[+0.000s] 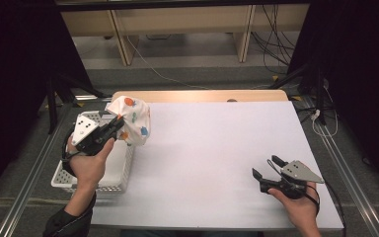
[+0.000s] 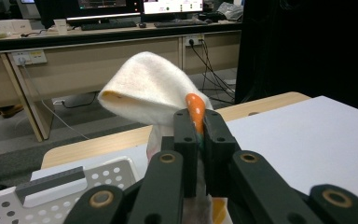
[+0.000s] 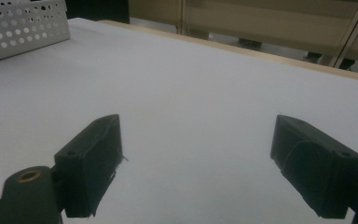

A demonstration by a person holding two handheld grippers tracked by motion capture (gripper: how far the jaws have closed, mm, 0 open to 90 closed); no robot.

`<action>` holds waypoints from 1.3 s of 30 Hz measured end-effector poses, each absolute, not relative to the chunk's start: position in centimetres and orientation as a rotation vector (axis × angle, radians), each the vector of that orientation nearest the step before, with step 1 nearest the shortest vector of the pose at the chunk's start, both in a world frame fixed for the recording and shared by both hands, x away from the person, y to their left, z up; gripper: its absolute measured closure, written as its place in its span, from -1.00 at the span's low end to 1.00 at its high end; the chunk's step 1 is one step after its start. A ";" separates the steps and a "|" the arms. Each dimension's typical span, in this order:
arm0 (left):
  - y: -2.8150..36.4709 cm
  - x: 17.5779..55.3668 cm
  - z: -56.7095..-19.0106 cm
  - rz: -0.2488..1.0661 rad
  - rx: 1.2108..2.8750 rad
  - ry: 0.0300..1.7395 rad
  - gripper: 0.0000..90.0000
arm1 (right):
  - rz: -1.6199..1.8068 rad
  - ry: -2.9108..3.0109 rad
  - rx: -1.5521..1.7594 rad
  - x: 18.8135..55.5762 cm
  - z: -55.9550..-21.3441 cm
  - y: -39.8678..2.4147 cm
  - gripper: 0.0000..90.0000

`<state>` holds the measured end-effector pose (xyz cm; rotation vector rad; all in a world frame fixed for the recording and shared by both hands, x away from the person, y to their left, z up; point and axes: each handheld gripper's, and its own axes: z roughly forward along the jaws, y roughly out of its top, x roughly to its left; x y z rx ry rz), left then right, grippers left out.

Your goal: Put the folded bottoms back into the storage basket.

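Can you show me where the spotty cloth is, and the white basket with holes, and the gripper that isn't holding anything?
spotty cloth [image 1: 134, 121]: high view, on its hanging middle.
white basket [image 1: 123, 168]: high view, on its right wall.
right gripper [image 1: 265, 166]: high view, midway between its open fingertips.

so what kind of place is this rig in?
Looks like an office or lab set up for recording: desks with monitors and a keyboard behind, black curtains around the white table, loose cables on the floor.
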<state>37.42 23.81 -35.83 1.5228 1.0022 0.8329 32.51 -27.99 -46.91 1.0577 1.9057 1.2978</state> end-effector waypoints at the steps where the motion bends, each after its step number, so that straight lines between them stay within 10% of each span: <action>1: 23.9 37.4 -35.8 0.834 1.523 1.004 0.88 | 1.304 1.902 1.056 32.6 -46.9 -28.0 -0.62; 39: 25.7 37.4 -36.1 0.854 1.512 1.046 0.88 | 1.303 1.901 1.058 32.7 -47.1 -28.0 -0.62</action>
